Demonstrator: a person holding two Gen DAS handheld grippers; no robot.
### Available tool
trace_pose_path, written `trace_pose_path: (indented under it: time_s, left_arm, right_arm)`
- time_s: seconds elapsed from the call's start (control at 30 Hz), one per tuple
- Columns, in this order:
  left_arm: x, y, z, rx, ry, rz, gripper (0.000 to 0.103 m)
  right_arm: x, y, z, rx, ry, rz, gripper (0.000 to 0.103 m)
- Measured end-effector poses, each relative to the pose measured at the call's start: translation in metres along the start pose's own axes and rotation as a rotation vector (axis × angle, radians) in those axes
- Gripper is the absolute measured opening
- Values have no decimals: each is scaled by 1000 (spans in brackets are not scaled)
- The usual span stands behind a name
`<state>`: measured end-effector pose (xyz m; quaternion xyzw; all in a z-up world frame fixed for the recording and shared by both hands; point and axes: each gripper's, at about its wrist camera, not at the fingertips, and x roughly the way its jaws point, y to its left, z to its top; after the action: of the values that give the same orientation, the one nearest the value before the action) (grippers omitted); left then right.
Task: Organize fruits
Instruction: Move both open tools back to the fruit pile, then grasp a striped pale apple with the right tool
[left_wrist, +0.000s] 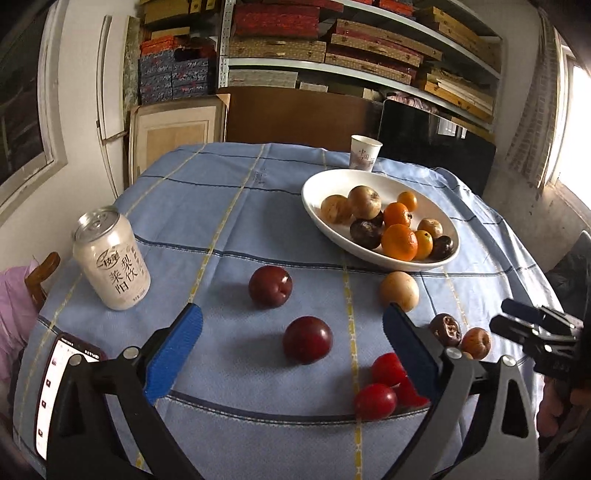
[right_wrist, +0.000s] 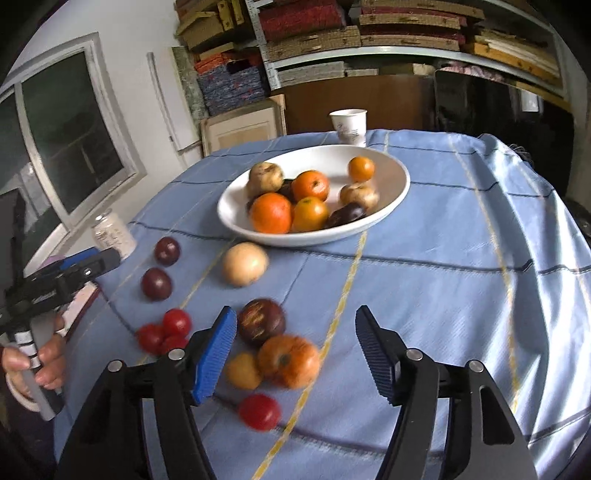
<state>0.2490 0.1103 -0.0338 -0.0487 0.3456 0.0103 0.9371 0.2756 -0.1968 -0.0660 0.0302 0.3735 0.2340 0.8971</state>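
The counter (left_wrist: 236, 206) carries a blue checked cloth. The white bowl (right_wrist: 391, 166) is the landmark; it holds oranges, brownish fruits and dark fruits.

Loose fruit lies on the cloth on the near side of the bowl:
- 1 pale round fruit (right_wrist: 245, 263), just beside the bowl's near rim.
- 2 dark red plums (left_wrist: 307, 339), further from the bowl, toward the can.
- 1 dark scarred fruit (right_wrist: 261, 322) and 1 orange-brown fruit (right_wrist: 289, 361), touching, nearer than the pale fruit.
- 3 small red tomatoes (left_wrist: 376, 401), clustered, farthest from the bowl.

A paper cup (left_wrist: 365, 152) stands behind the bowl. A drink can (left_wrist: 110, 258) stands well apart from it.

Left claw (left_wrist: 291, 347): spread wide, empty, 1 plum between its fingers, untouched.
Right claw (right_wrist: 295, 354): spread, gripping nothing, the orange-brown fruit between its fingers.
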Motion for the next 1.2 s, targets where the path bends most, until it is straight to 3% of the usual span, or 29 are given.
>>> trace_pose_path:
  time_s: [0.2, 0.4, 0.87, 0.97, 1.03, 1.13, 1.17, 1.2]
  left_arm:
    - [2, -2, -4, 8, 9, 37, 96]
    - [3, -1, -4, -6, 19, 34, 96]
    - [2, 2, -3, -33, 25, 19, 96]
    - [3, -2, -4, 7, 58, -53, 96]
    - [-3, -10, -8, 97, 69, -123, 96]
    - [-16, -23, -19, 224, 37, -166, 96]
    - [-18, -26, -24, 254, 41, -197, 94]
    - [-17, -29, -29, 271, 56, -223, 84]
  right_arm:
    - [0, 7, -13, -32, 27, -24, 66]
    - [12, 10, -19, -50, 85, -22, 53]
    - [21, 1, -18, 27, 98, 17, 41]
    - [13, -5, -16, 62, 57, 21, 40]
    - [4, -9, -13, 78, 21, 20, 40]
    - [-1, -12, -11, 85, -5, 2, 40]
    - [-1, -13, -11, 87, -4, 0, 40]
    - [0, -13, -11, 90, 1, 1, 40]
